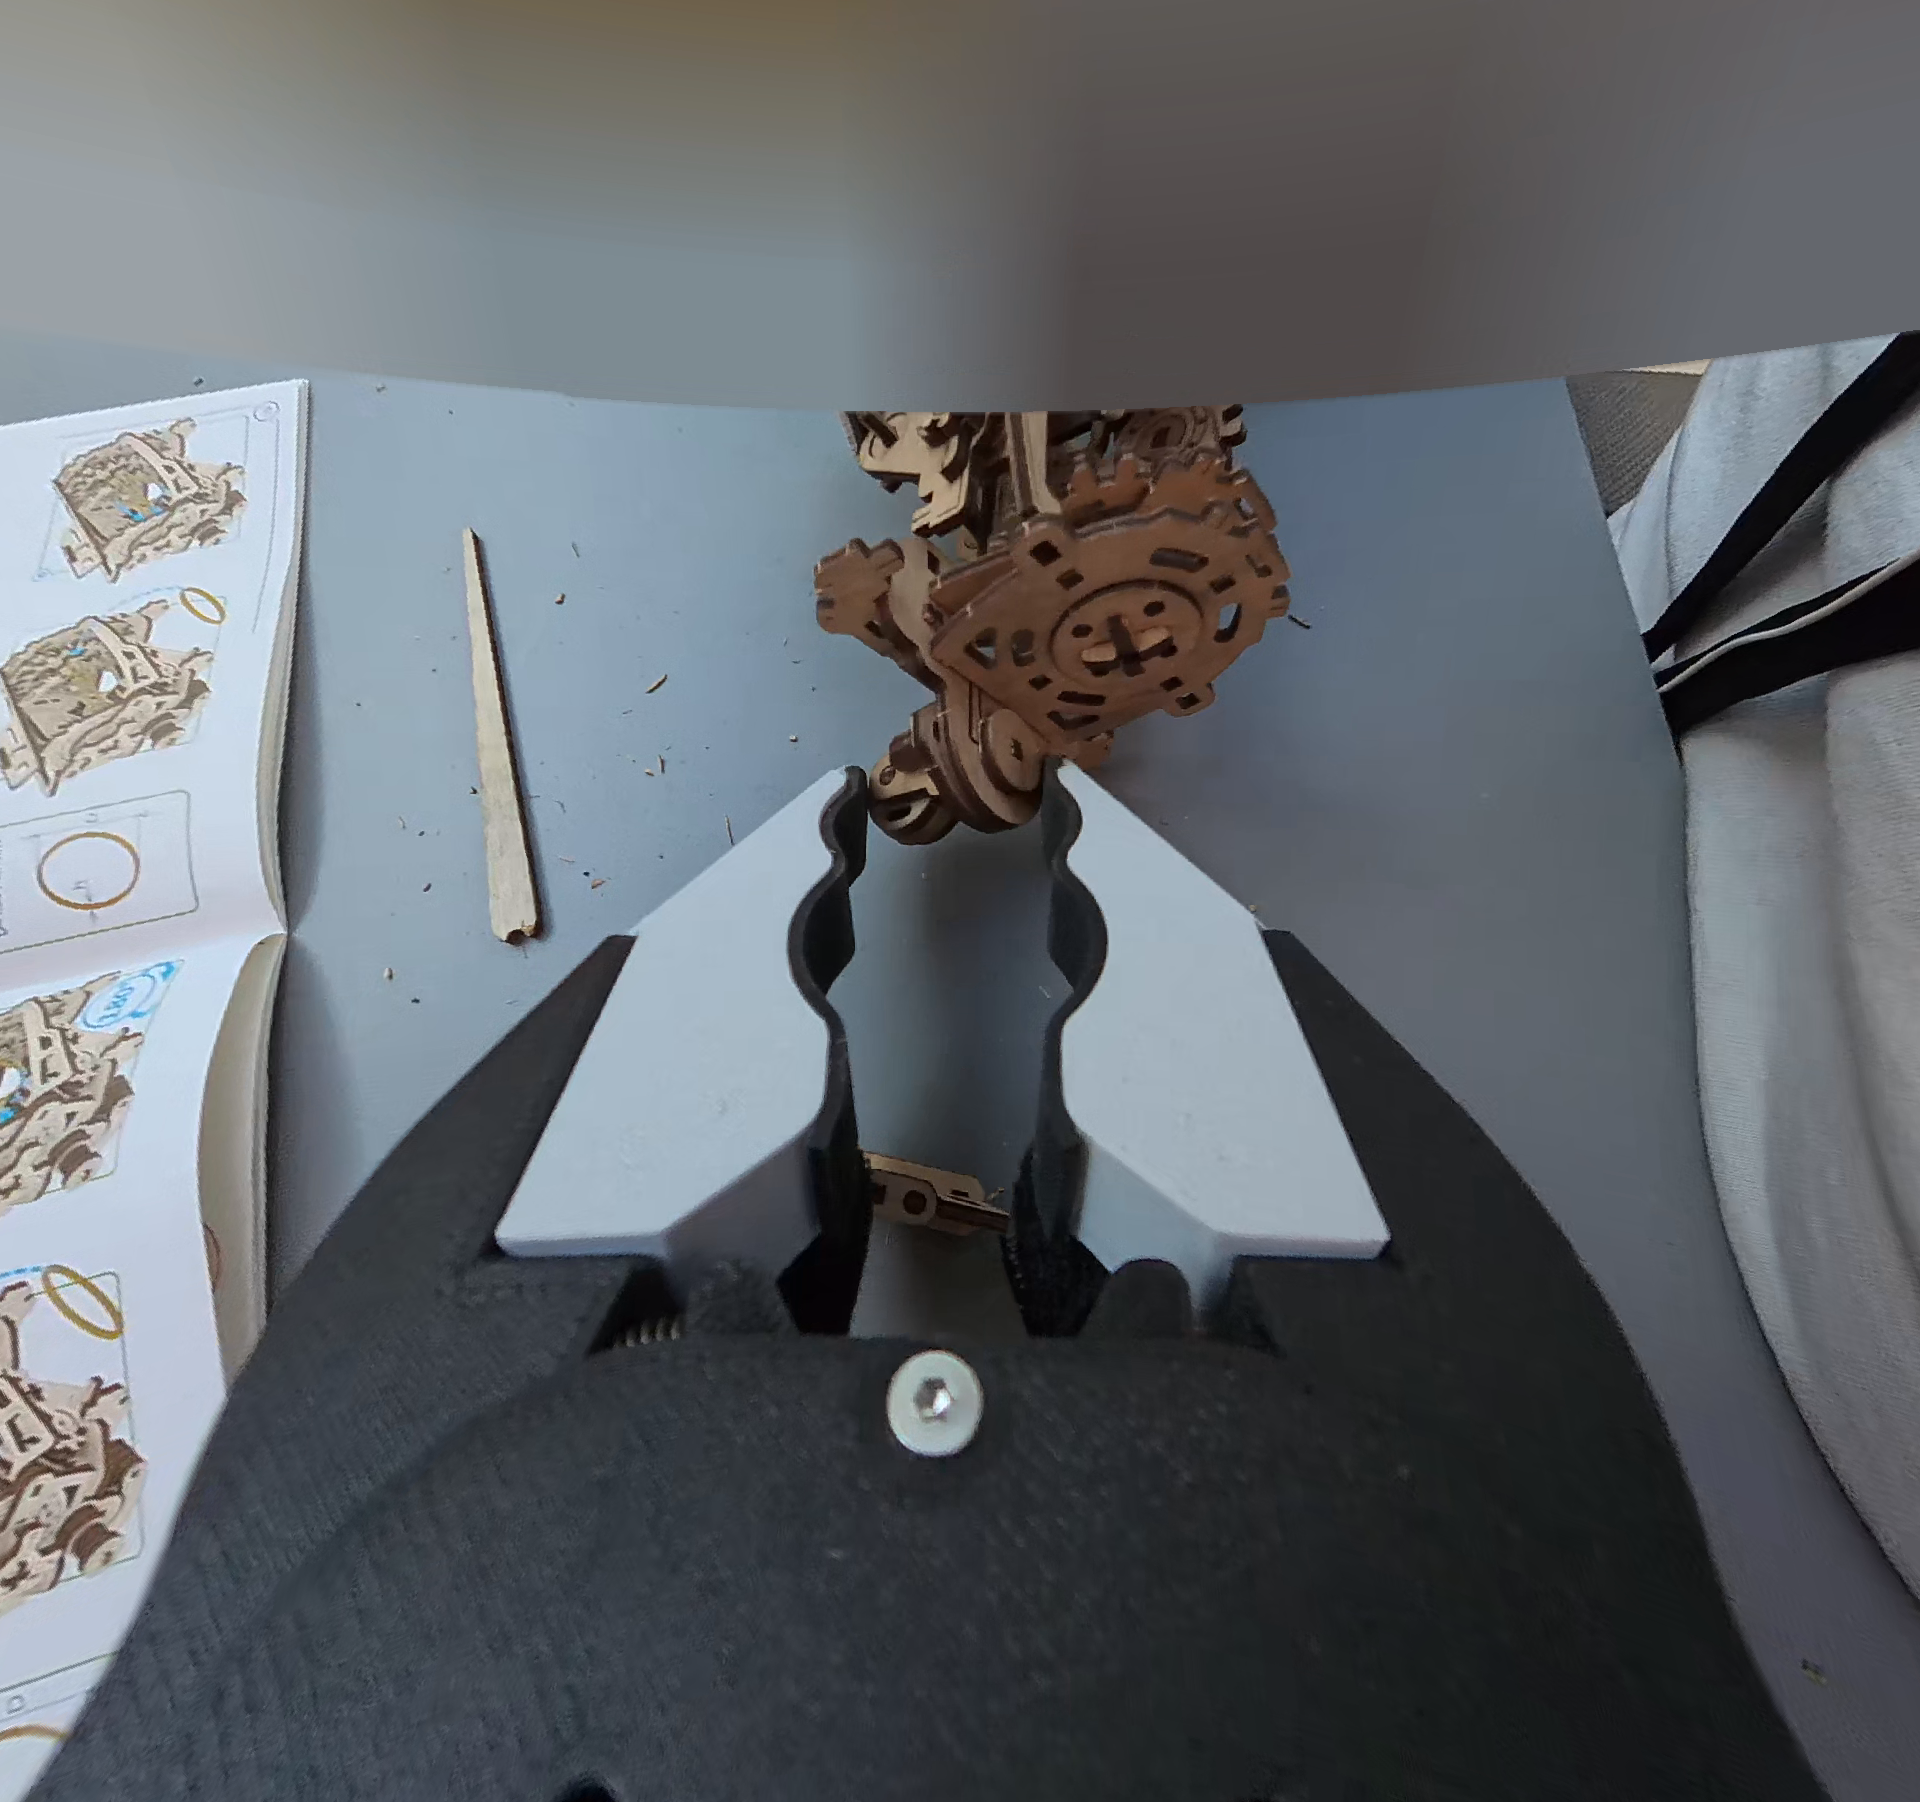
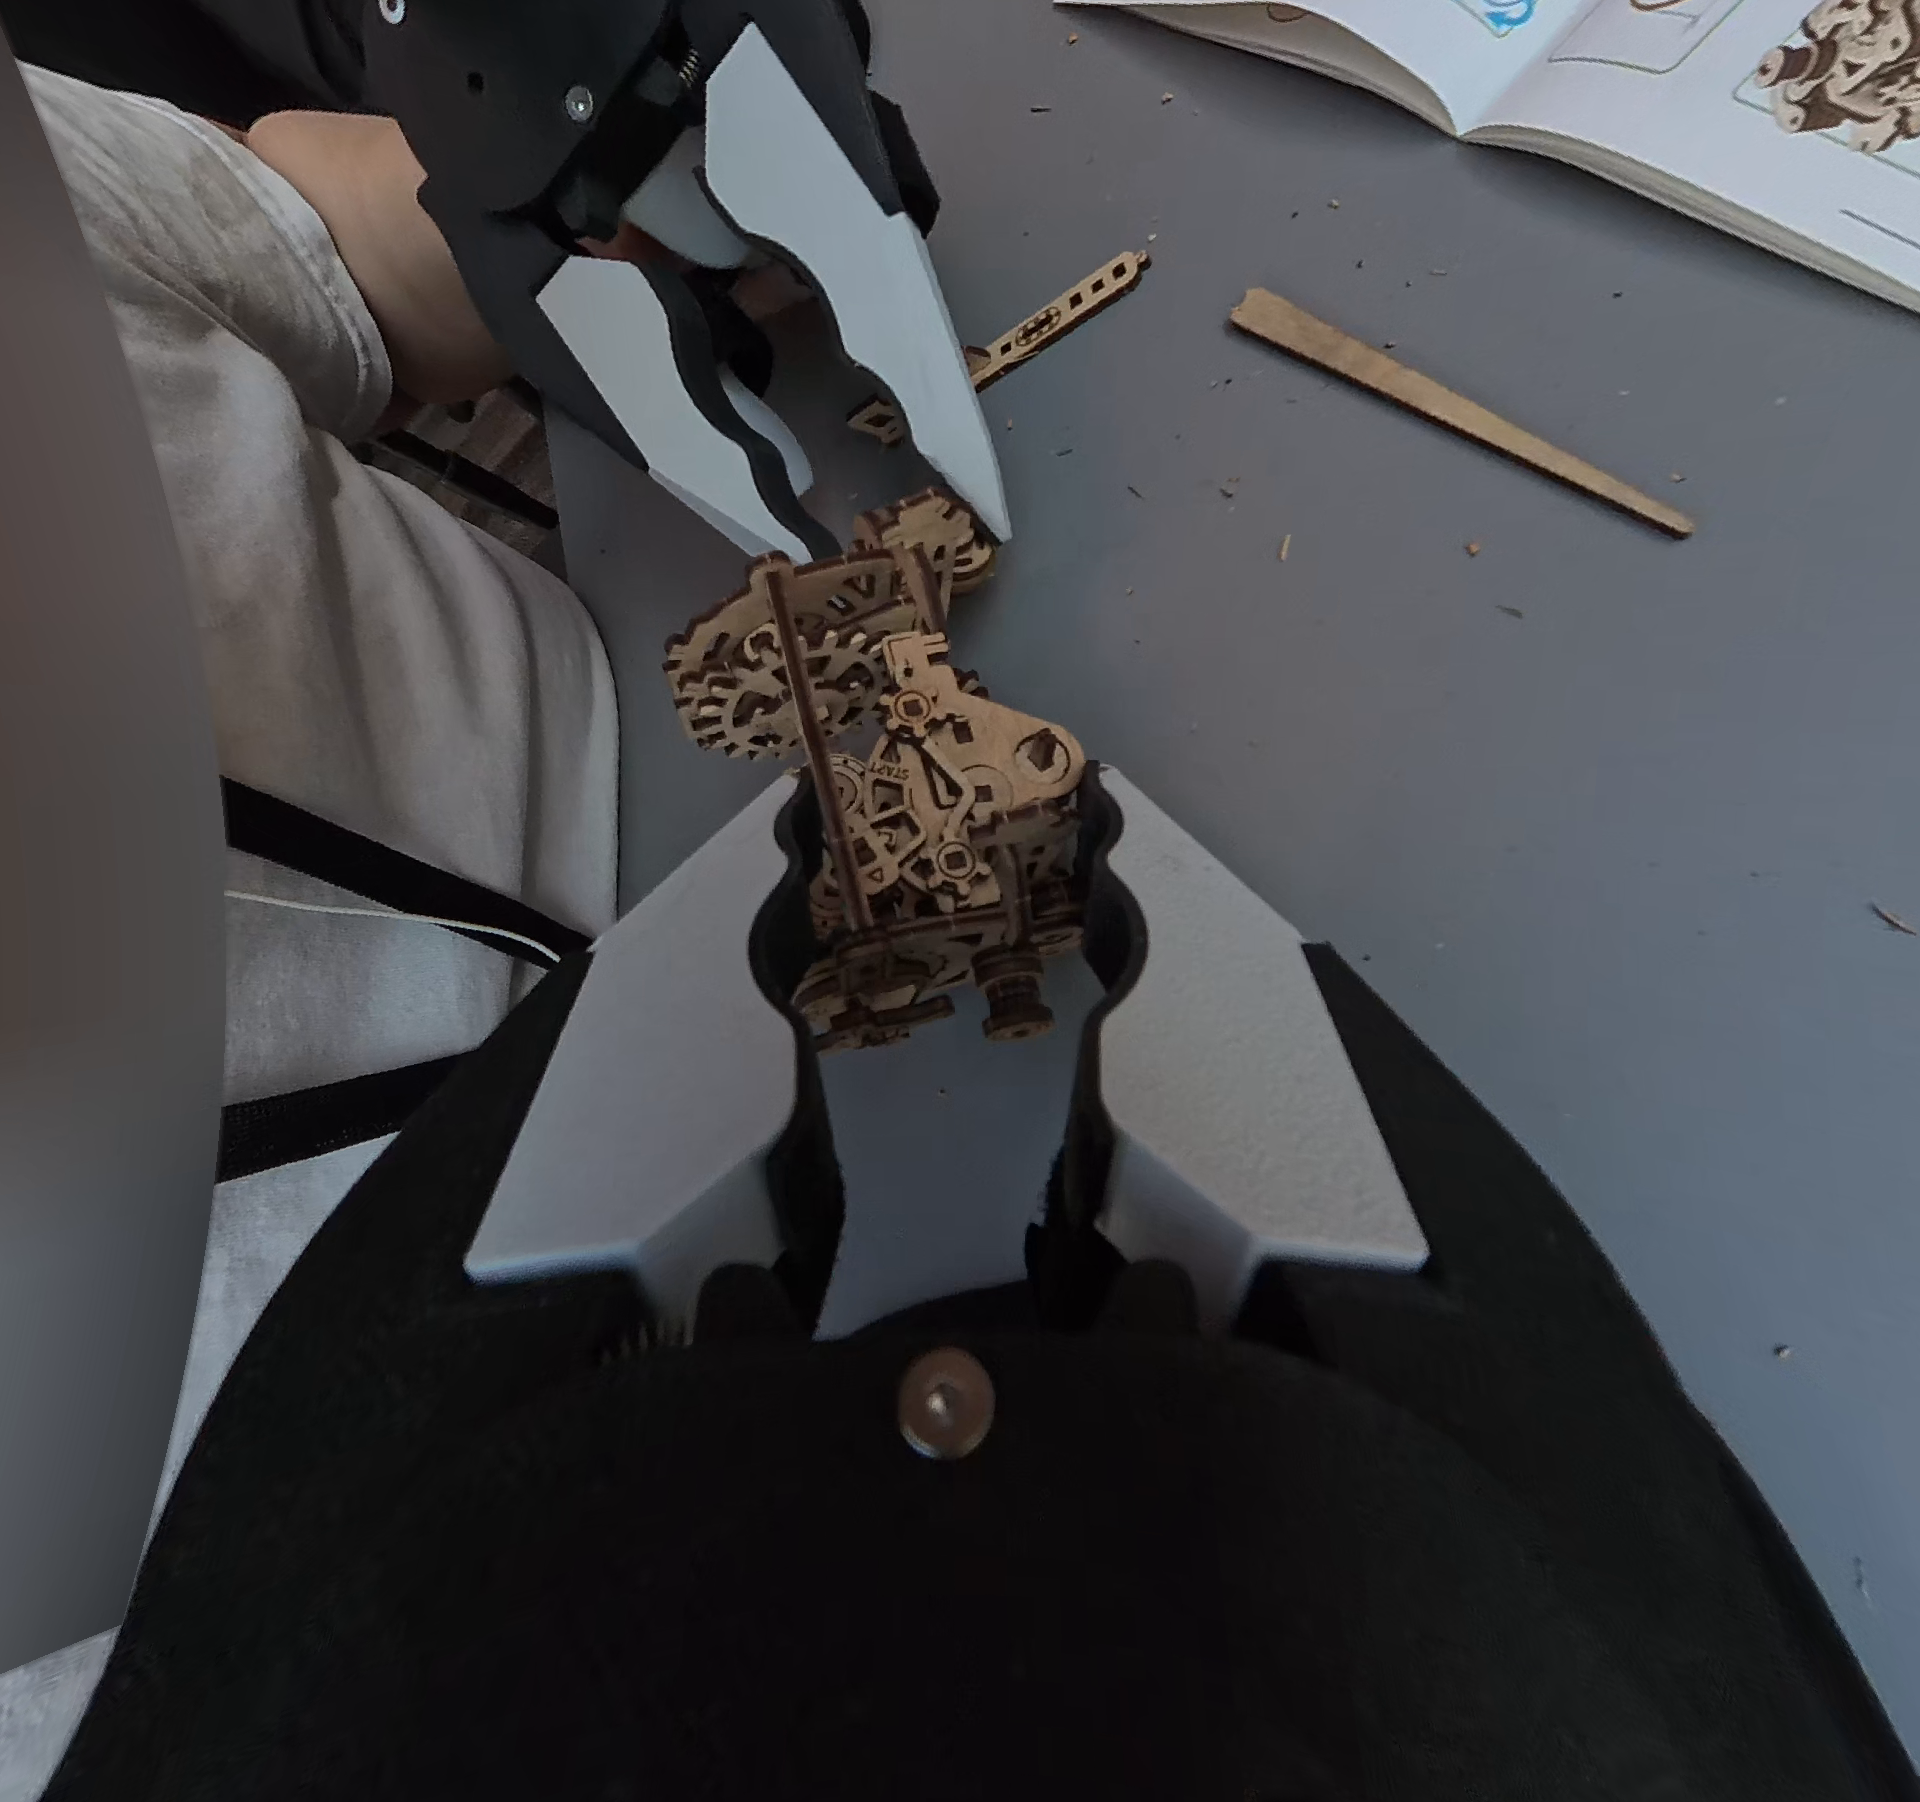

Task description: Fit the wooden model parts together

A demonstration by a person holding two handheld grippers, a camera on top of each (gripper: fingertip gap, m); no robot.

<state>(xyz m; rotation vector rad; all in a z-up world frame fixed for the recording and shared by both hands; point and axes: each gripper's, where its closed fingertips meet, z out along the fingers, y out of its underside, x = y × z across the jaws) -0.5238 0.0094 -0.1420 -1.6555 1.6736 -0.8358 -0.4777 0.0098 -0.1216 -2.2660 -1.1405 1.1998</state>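
A brown wooden gear model [image 2: 894,776] is held in the air above the grey table [image 2: 1403,869]. My right gripper [image 2: 945,807] is shut on its lower body, with the fingers on both sides. My left gripper [image 1: 954,784] closes its tips on the small wheel end of the model [image 1: 1049,630]. It also shows in the right wrist view [image 2: 909,539], coming in from the upper left. A blurred patch hides the right gripper in the left wrist view. A slotted wooden strip [image 2: 1060,308] and a small loose piece [image 2: 873,422] lie on the table under the left gripper.
A long tapered wooden stick [image 1: 499,744] [image 2: 1455,412] lies on the table. An open instruction booklet [image 1: 135,713] [image 2: 1558,17] lies beyond it. A person's grey clothing with black straps [image 1: 1787,713] [image 2: 364,713] borders the table edge. Wood crumbs are scattered about. About 6 cm separates my left fingertips from my right. My left tips are roughly 9 cm from the long tapered wooden stick [image 1: 499,744]. My right wrist view [image 2: 1397,388] looks at it from another angle.
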